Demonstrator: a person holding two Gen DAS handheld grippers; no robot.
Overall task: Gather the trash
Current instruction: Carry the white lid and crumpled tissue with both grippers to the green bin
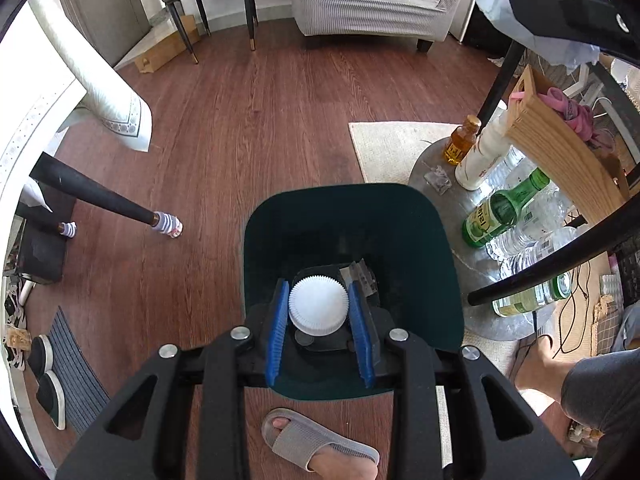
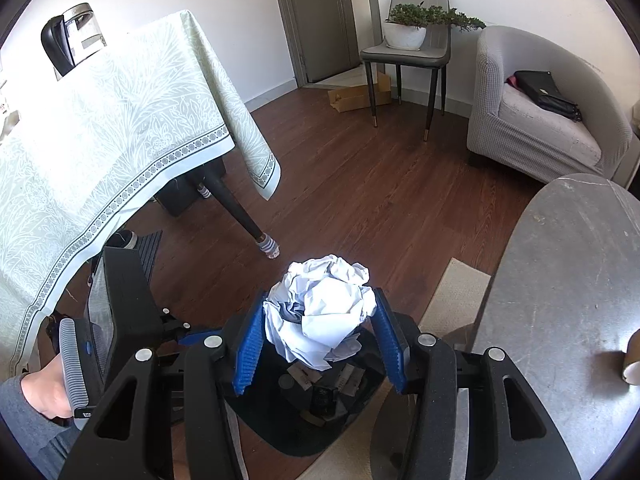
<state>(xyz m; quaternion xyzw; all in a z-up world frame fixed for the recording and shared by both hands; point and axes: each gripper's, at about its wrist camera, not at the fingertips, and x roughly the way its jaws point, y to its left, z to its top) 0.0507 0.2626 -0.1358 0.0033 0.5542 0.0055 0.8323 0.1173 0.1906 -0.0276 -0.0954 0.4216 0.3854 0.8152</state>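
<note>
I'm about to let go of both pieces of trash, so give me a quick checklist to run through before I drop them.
1. Left claw holds the white ridged lid between its blue pads: ok.
2. Lid sits above the dark bin opening: ok.
3. Right claw grips the crumpled paper ball: ok.
4. Paper ball is above the bin, as seen in the right wrist view: ok.
5. Bin has room; only a few scraps lie at the bottom: ok.
6. Paper will fall free of the pads on release: cannot tell.
</note>
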